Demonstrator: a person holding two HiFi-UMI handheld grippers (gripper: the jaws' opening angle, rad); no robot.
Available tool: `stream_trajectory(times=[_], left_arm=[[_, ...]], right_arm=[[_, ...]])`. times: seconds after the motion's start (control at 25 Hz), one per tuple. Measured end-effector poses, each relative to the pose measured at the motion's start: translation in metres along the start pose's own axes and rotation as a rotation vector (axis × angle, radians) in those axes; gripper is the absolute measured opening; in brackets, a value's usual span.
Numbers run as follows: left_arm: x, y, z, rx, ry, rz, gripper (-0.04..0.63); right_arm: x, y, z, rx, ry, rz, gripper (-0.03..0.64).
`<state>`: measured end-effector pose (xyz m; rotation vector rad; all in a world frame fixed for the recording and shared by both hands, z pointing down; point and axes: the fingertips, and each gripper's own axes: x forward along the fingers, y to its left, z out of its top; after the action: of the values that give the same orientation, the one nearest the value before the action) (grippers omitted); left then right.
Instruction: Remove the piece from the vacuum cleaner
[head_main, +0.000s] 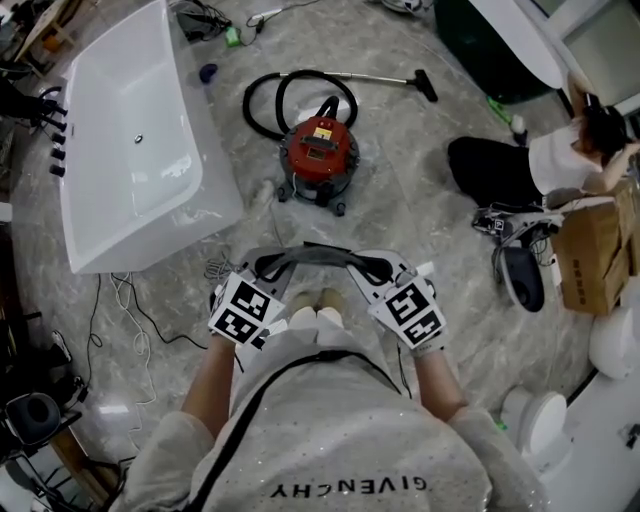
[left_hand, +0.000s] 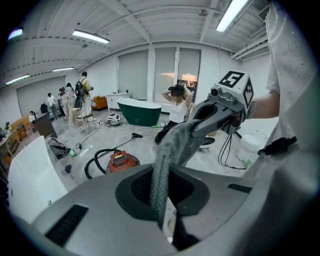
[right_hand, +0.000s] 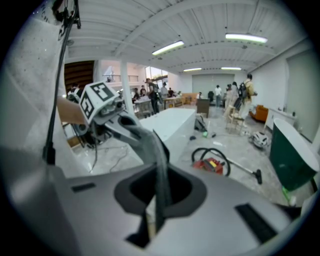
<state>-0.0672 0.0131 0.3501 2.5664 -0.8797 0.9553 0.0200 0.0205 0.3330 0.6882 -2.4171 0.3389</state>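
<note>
Pinching grey cloth strip (head_main: 318, 256): L gripper (head_main: 258, 268), R gripper (head_main: 385, 270).

bathtub (head_main: 120, 190) left | vacuum cleaner (head_main: 318, 152) centre | cardboard box (head_main: 592, 255) right

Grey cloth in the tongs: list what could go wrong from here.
1. The left tongs and the right tongs are both shut on the grey cloth. Neither is free for the vacuum cleaner, which stands apart on the floor ahead.
2. Loose cables lie on the floor to the person's left, and a step that way could snag one.
</note>
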Motion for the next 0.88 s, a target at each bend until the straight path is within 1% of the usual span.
stream_trajectory(times=[0.32,0.88], left_arm=[[0.000,-0.005,-0.004,0.000,0.008,-0.003,0.034],[-0.003,-0.016,-0.028,-0.007,0.042,-0.018,0.032]], right_arm=[[-0.001,0.003,-0.004,-0.005,0.008,0.010,0.028],[0.001,0.021,-0.014,-0.013,0.034,0.047,0.028]])
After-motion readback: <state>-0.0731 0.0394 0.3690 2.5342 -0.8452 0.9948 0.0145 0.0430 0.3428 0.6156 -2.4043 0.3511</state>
